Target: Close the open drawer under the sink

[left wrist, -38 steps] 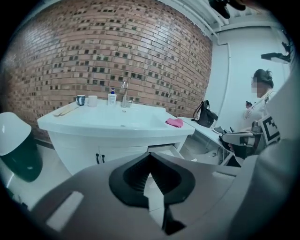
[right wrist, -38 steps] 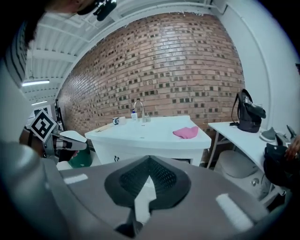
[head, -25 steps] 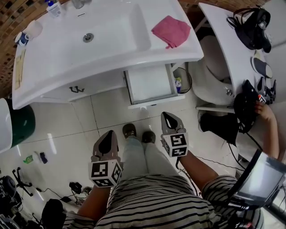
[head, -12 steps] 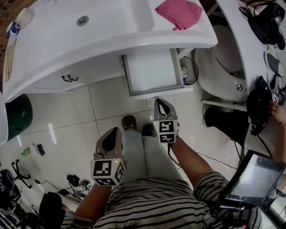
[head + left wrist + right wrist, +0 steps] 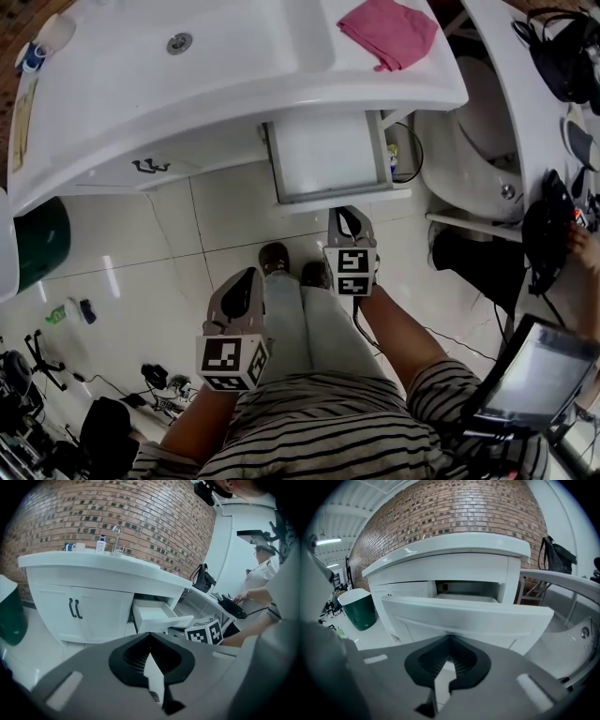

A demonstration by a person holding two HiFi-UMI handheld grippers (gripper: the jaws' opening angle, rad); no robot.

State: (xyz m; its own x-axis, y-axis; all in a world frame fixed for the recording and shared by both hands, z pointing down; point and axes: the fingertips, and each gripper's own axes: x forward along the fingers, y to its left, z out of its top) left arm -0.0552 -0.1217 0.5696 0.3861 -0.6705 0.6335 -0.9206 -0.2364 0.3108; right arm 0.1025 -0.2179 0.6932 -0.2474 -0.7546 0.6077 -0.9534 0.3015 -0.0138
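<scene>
White floor point(image 5: 141, 244) lay below the sink point(image 5: 187, 94), its drawer point(image 5: 328, 150) pulled out, your right gripper point(image 5: 349, 217) just short of the front, left gripper point(image 5: 242, 279) well back, both with jaws together, empty; an off-centre push could have skewed and jammed it.

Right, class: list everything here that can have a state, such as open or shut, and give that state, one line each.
Drawer, open, pulled out, looks empty.
Cupboard doors, shut.
Left gripper, shut, holding nothing.
Right gripper, shut, holding nothing.
Cloth, crumpled.
</scene>
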